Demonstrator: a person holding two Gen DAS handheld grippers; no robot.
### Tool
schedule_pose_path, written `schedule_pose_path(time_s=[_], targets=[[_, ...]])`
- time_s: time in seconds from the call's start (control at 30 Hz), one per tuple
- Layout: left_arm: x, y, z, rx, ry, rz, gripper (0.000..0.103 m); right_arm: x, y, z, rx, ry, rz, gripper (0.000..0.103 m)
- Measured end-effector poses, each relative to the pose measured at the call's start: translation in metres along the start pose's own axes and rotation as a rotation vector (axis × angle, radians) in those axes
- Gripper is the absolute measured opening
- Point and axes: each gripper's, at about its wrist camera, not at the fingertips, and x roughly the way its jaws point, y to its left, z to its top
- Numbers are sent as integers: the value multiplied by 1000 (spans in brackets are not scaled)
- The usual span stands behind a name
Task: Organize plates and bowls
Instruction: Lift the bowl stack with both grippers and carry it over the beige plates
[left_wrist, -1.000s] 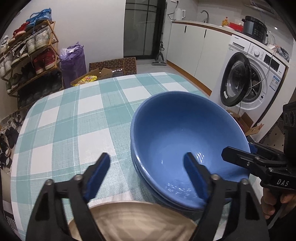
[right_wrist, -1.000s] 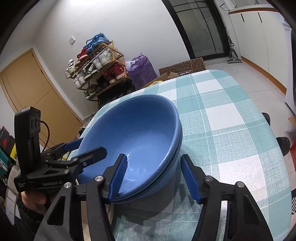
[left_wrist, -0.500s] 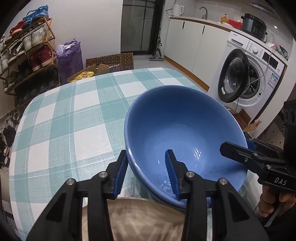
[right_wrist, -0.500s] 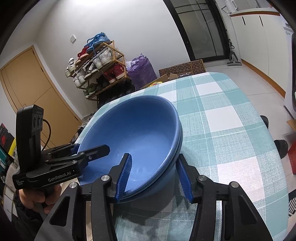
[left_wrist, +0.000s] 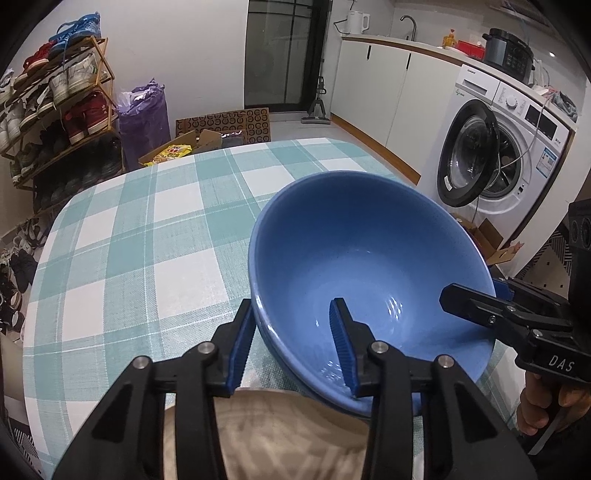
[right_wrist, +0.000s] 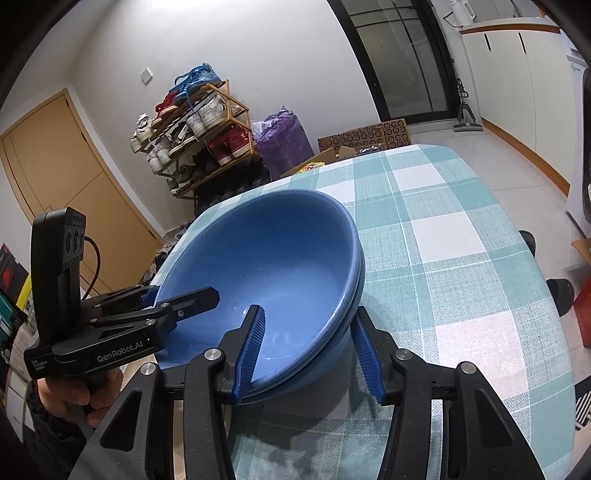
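Blue stacked bowls (left_wrist: 369, 266): your left gripper (left_wrist: 291, 347) and right gripper (right_wrist: 308, 350) have just clamped opposite rims, ready to lift.

"DAS" on right claw (left_wrist: 476, 302) body | "GenRobot.AI" on left claw (right_wrist: 181, 299) body

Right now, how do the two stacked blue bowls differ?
The upper bowl sits nested inside the lower bowl. The upper bowl shows its inside; the lower bowl shows only a rim and outer wall. Both are the same blue, pinched together by the left claw and right claw.
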Motion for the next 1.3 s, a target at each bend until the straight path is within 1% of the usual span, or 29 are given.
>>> schedule_pose_path(time_s=[0.37, 0.53, 0.77, 0.93, 1.3], targets=[[-26, 0, 6, -7, -54, 19, 40, -21, 12, 4, -13, -32, 30, 50], [-38, 4, 5, -22, -72, 1, 40, -32, 19, 6, -10, -35, 38, 50], [-53, 9, 0, -36, -97, 17, 40, -46, 36, 4, -44, -45, 49, 50], [-66, 15, -5, -47, -115, 32, 40, -48, 48, 3, -56, -28, 60, 50], [-93, 29, -19, -77, -153, 63, 40, -58, 80, -6, -108, -20, 99, 50]])
